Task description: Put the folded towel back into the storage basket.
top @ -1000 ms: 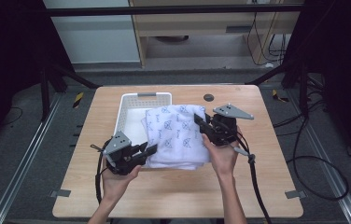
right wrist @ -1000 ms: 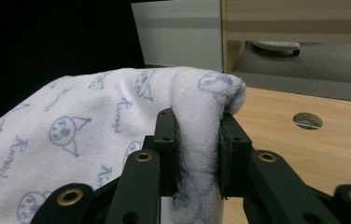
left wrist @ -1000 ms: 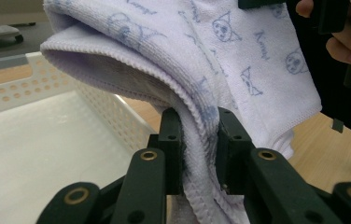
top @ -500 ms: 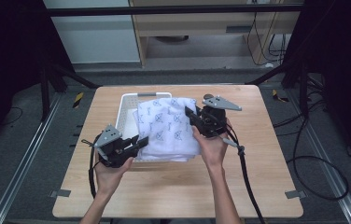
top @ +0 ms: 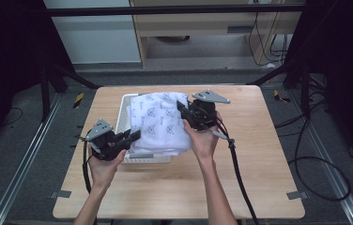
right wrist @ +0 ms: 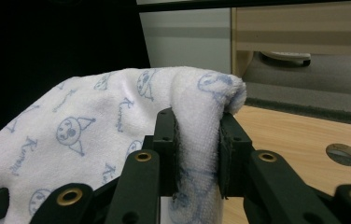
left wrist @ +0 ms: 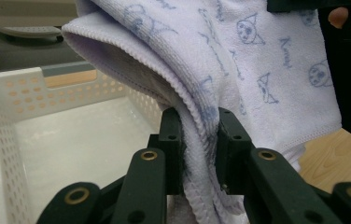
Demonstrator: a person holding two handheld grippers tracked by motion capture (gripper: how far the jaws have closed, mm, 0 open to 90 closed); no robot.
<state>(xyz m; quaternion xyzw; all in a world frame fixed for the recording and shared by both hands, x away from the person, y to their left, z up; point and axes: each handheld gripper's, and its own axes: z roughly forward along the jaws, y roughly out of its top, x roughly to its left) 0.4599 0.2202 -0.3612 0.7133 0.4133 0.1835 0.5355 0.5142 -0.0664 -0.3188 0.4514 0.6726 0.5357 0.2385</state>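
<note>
A lab or test workshop is showing here: a wooden table (top: pixel 259 154) is standing between floor rails (top: pixel 19 178), with loose cables (top: pixel 315 154) lying about and dark curtains (top: pixel 5 56) hanging beside.

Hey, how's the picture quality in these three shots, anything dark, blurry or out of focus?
High view: soft overall, both sides nearly black, the table evenly lit. Left gripper view: the towel between the jaws is sharp, the white basket bright but slightly soft. Right gripper view: towel crisp, upper left black, the background cabinet blurred.
</note>
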